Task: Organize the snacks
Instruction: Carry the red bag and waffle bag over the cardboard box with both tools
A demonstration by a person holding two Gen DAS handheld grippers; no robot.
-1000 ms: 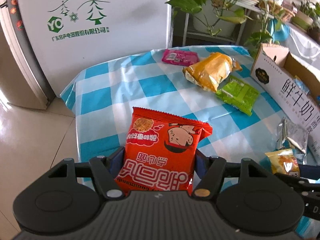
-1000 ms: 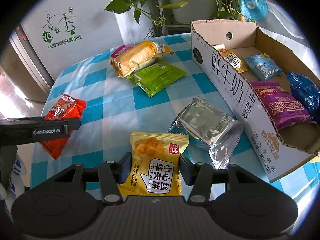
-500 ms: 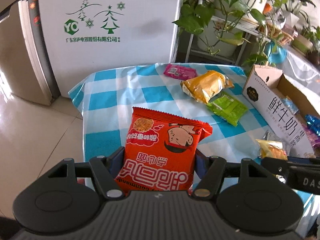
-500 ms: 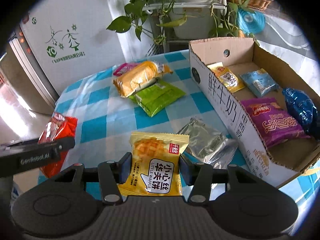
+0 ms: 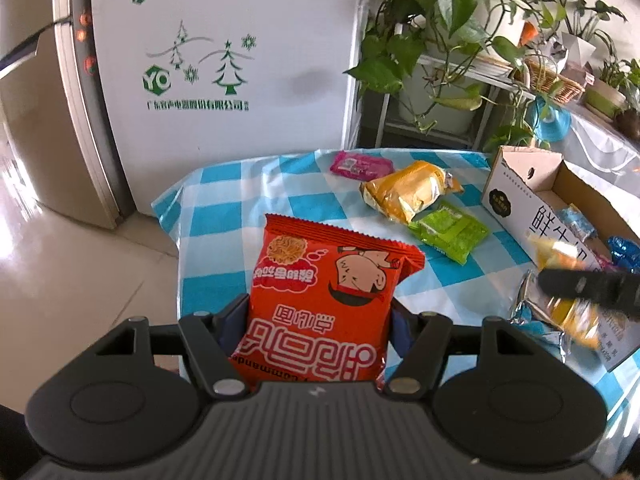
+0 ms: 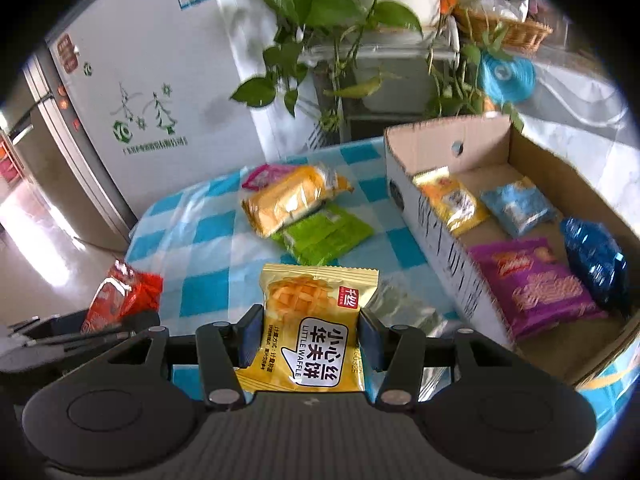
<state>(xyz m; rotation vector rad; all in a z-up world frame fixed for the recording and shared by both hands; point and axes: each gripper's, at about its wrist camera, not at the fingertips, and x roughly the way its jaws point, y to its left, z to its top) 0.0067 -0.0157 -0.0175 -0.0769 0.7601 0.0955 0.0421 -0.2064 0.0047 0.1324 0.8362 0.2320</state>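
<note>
Both grippers have risen above the checked tablecloth (image 5: 224,216). The left gripper (image 5: 318,320) clamps a red crinkly noodle-snack packet (image 5: 328,296); the right gripper (image 6: 310,330) clamps a yellow waffle packet (image 6: 312,328).

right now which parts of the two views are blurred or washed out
Left wrist view: the right gripper and its yellow waffle pack smear with motion; the floor at left is glared white. Right wrist view: black fisheye corners, the cardboard box lettering blurred, the left gripper soft.
</note>
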